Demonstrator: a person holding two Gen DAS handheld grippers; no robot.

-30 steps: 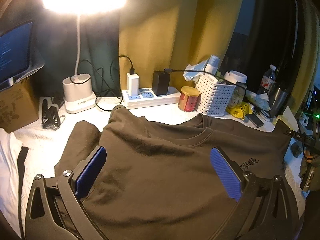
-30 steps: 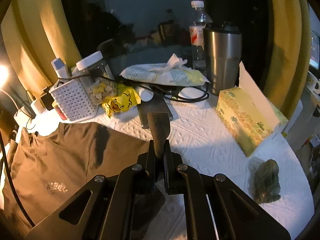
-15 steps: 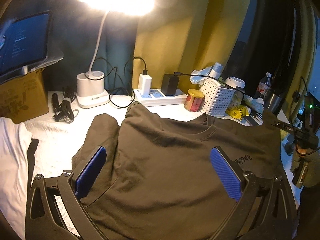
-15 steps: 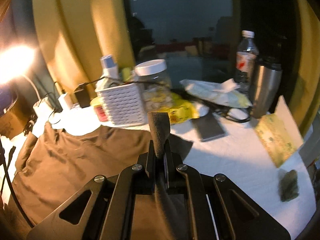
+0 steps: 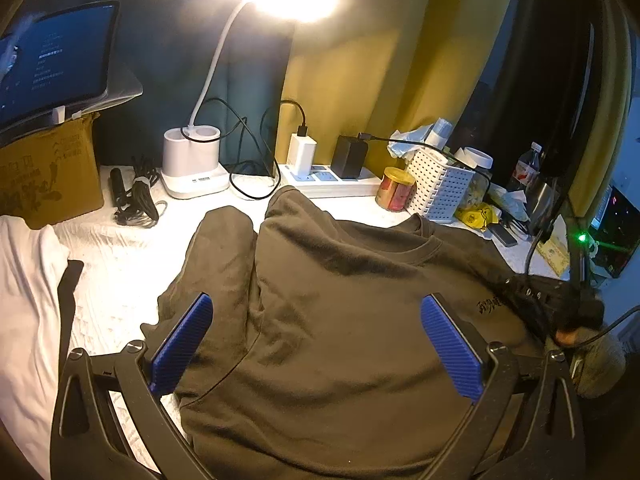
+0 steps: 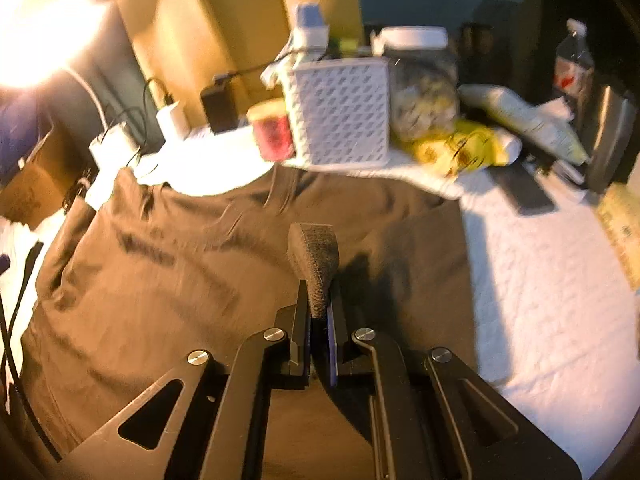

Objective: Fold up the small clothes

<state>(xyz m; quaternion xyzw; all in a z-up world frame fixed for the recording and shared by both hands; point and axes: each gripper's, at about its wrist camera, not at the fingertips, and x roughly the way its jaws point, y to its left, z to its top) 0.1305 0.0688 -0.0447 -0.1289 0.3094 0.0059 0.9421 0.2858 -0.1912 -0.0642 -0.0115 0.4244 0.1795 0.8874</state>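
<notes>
1. Two grippers over one dark brown T-shirt [image 5: 340,320]. Left gripper [image 5: 316,344] spread wide, blue ribbed pads [image 5: 182,346] well apart, nothing between them, above the shirt's chest.
2. Right gripper [image 6: 318,320] pinched closed on a fold of the shirt's fabric [image 6: 314,264], which stands up between the tips.
3. T-shirt spread flat on a white textured cloth [image 6: 532,280], collar toward the back of the table [image 5: 120,264], small printed lettering [image 5: 490,306] on the chest, one sleeve [image 5: 208,264] lying off to the left.
4. Behind the collar: white perforated basket [image 5: 438,188], round red and gold tin [image 5: 396,188] just beside it, white power strip [image 5: 332,182] with plugged chargers.
5. Further left: white desk lamp base [image 5: 192,164] with a bright lit head above, bundled black cable [image 5: 138,200], cardboard box [image 5: 46,168] carrying a tablet screen [image 5: 56,60].
6. Far right, blurred: yellow packet [image 6: 460,148], clear jar with white lid [image 6: 420,80], water bottle [image 6: 572,60], steel tumbler [image 6: 612,136].
</notes>
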